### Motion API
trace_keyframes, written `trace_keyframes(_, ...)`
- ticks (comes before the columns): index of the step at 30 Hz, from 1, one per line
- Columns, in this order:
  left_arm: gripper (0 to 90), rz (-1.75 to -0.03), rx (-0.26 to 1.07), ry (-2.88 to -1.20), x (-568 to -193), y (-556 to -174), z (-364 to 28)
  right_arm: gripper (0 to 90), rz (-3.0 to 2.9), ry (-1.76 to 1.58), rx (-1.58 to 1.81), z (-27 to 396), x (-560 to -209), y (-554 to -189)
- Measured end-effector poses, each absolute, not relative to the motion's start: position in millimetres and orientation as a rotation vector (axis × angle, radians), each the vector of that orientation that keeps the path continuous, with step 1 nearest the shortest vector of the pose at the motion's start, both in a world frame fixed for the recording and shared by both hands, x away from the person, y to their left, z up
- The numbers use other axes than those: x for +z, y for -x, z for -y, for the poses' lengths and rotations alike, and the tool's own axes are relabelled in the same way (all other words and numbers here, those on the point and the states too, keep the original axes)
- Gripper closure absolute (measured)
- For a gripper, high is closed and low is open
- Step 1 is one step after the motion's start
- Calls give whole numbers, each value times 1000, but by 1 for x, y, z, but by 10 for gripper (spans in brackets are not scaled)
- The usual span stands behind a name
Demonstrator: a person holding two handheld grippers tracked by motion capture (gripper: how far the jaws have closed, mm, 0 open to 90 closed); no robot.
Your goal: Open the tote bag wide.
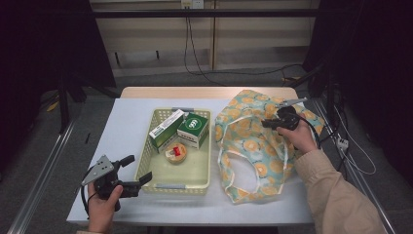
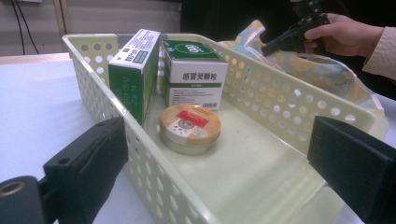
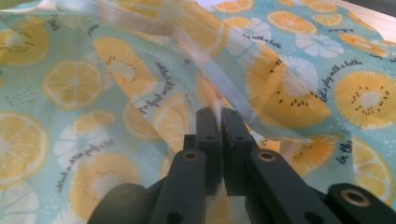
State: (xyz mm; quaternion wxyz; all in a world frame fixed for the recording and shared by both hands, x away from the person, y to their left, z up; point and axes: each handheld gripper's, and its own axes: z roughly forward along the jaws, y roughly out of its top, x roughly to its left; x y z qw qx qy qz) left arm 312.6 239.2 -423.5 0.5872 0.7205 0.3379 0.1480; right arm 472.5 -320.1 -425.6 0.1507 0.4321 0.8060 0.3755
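Fingers of our left gripper (image 1: 139, 183) stand wide and hold nothing, hovering at the near left corner of the basket (image 1: 204, 168) on the counter (image 1: 126, 126). Inside the basket, toward its far end: a tall green-and-white box (image 1: 165, 129) leaning on a squarer green box (image 1: 194, 129), and just in front of them a round tin (image 1: 176, 152) with a red label. To the right of the basket lies the fruit-print cloth bag (image 1: 253, 141), its white handles (image 1: 229, 170) trailing toward us. Our right gripper (image 1: 269, 123) is over the bag's upper part, fingers (image 3: 208, 135) pressed together on a fold of the fabric by a handle strap. We judge the step in hand to be lifting the bag's mouth open. Next move, as we read it: hold that edge raised while the left gripper closes on one basket item and carries it across to the opening.
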Motion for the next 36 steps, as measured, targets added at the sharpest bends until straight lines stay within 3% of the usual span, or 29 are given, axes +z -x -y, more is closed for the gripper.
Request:
trace_keyframes(23,51,-787,348,-1677,-422,-311,-239,740,-2330,-1137,1098,301,-408,-440)
trace_keyframes(36,51,-779,349,-1678,-421,-311,-238,663,-2394,-1056,1122,269,-402,-410)
